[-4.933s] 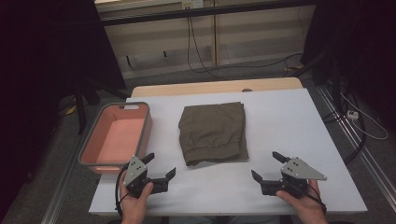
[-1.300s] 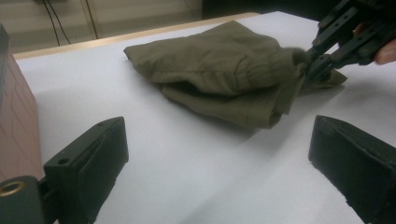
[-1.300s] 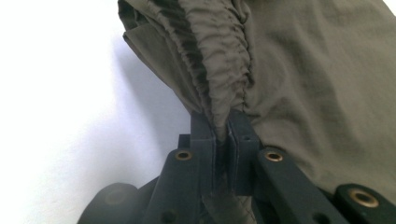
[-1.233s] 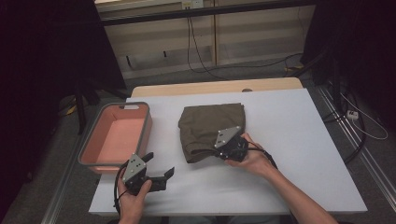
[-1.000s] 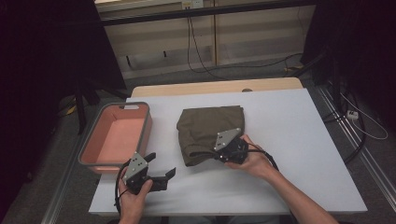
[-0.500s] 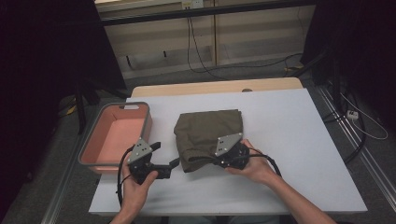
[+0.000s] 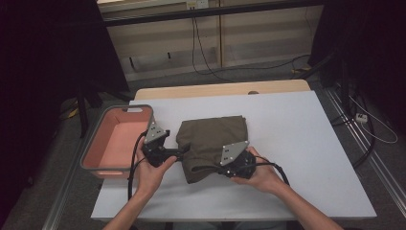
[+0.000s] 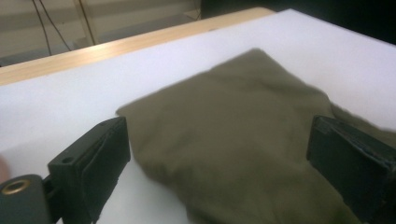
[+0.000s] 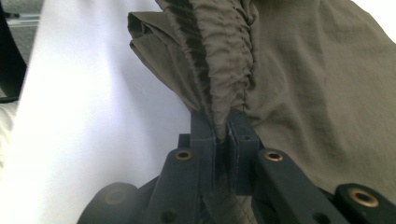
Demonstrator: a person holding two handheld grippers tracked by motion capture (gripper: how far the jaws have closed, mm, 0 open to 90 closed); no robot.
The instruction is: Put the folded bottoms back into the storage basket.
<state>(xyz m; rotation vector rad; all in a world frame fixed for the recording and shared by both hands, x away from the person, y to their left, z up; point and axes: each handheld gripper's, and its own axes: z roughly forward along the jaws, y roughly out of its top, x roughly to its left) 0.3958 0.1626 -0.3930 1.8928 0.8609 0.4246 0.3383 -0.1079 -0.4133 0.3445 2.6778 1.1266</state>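
The right gripper (image 7: 225, 168) has its fingers (image 9: 203, 135) pressed together on a gathered, puckered edge of the olive cloth (image 7: 213, 143); in the right gripper view the fabric rises out from between the two pads (image 9: 243, 135) in a tight ridge of folds and spreads away beyond them. From those fingers the rest of the cloth lies ahead and to one side on the white bench (image 7: 306, 143), folded into a rough rectangle, its near corner lifted where the pinch holds it.

The left gripper (image 7: 179, 153) has its fingers (image 8: 93, 163) wide apart. In the left gripper view the cloth (image 8: 243, 140) lies between and beyond them: one finger sits over bare bench just beside the cloth's edge, the other (image 8: 350, 163) sits over the fabric itself. Whether either pad touches the cloth cannot be told; nothing is pinched there. In the high view this gripper sits at the cloth's left edge, with the person's left hand (image 7: 153, 170) behind it.

A salmon-coloured tray (image 7: 98, 163) with a grey rim stands behind the left fingers, at the bench's left edge, apart from the cloth. The right hand (image 7: 261, 175) wraps the right gripper's body, its cable looping beside it.
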